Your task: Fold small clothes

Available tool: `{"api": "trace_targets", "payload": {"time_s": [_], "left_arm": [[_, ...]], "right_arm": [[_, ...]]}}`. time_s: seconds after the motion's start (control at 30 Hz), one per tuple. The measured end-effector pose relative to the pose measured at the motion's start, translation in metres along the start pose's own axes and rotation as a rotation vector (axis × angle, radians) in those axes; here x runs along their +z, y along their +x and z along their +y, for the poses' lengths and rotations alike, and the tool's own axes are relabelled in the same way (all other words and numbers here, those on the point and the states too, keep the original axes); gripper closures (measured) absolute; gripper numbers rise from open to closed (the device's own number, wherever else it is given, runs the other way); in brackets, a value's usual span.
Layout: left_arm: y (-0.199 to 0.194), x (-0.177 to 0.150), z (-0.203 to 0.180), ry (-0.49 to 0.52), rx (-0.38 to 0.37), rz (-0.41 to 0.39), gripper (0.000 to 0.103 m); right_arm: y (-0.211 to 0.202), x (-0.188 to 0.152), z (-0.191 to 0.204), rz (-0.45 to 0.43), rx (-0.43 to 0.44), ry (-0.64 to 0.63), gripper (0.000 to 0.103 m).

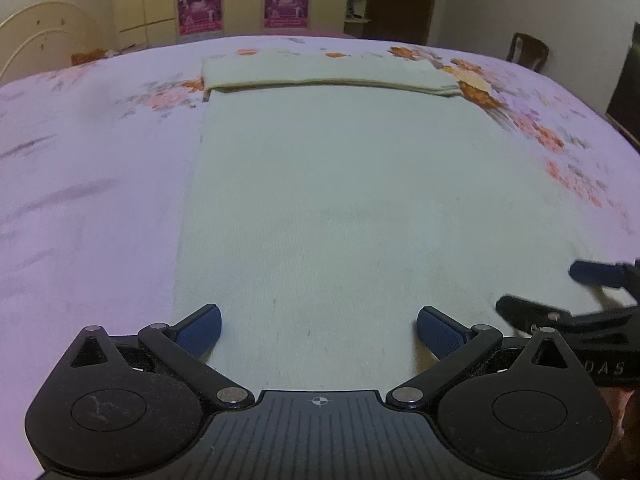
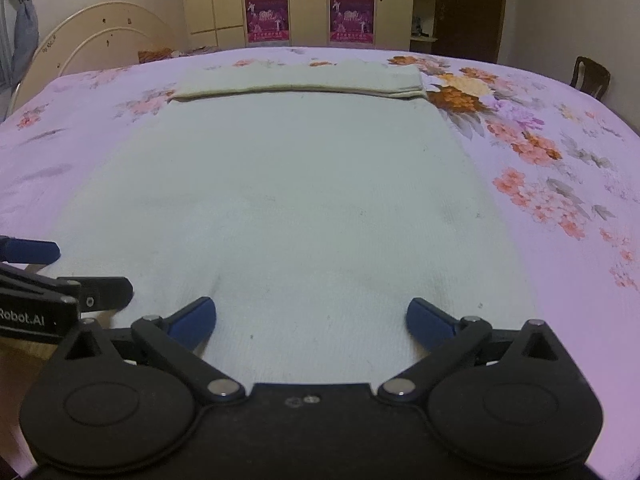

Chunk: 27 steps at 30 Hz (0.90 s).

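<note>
Both claws hang low over the near end of the pale cloth, and both stand wide apart with nothing between the pads. Under the left claw [image 1: 319, 332] lies only the flat cloth [image 1: 328, 200]; its blue pads [image 1: 202, 330] do not press on the fabric. Just beside it, at the right edge of the left view, the right claw [image 2: 311, 322] comes in; in its own view it is equally spread, the cloth bare below it.

Further out, the cloth stretches flat away from the claws across the bed [image 1: 80, 184]. At the far end it is folded back on itself into a thick band [image 1: 320, 72] that runs across its whole width. Around it the pink bedsheet shows orange flowers [image 2: 532, 148], mostly on the right side. Behind the bed stand a pale headboard [image 2: 100, 40], a cream wardrobe with magenta posters [image 2: 352, 20], and a dark chair [image 2: 590, 76] by the wall.
</note>
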State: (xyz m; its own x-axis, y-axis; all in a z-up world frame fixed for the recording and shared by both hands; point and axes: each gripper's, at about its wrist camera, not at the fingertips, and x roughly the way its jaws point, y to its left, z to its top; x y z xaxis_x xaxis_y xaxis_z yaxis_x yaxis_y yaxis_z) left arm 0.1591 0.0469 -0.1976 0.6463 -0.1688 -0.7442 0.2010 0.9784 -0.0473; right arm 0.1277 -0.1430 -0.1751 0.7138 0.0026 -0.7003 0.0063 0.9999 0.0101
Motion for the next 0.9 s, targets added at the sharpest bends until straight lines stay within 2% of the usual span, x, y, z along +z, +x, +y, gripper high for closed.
{"api": "trace_targets", "payload": {"time_s": [0.27, 0.33, 0.43, 0.7, 0.77, 0.9], "left_arm": [[-0.003, 0.0, 0.005, -0.028, 0.02, 0.027, 0.0], [-0.007, 0.0, 0.009, -0.047, 0.021, 0.025, 0.0], [-0.014, 0.0, 0.017, -0.065, 0.037, 0.015, 0.0], [-0.026, -0.011, 0.052, -0.11, 0.068, 0.029, 0.001], [-0.024, -0.016, 0.06, -0.121, 0.063, 0.053, 0.012], [-0.025, -0.024, 0.065, -0.141, 0.016, 0.048, 0.013]], "right_arm": [[-0.001, 0.001, 0.002, 0.029, -0.006, -0.023, 0.001], [-0.004, 0.002, 0.002, 0.032, -0.012, -0.027, 0.005], [-0.011, 0.005, -0.005, 0.028, -0.003, -0.004, 0.017], [-0.026, 0.006, -0.042, 0.027, -0.064, 0.061, 0.029], [-0.027, 0.004, -0.055, 0.032, -0.094, 0.087, 0.03], [-0.03, -0.001, -0.076, 0.041, -0.15, 0.135, 0.031]]}}
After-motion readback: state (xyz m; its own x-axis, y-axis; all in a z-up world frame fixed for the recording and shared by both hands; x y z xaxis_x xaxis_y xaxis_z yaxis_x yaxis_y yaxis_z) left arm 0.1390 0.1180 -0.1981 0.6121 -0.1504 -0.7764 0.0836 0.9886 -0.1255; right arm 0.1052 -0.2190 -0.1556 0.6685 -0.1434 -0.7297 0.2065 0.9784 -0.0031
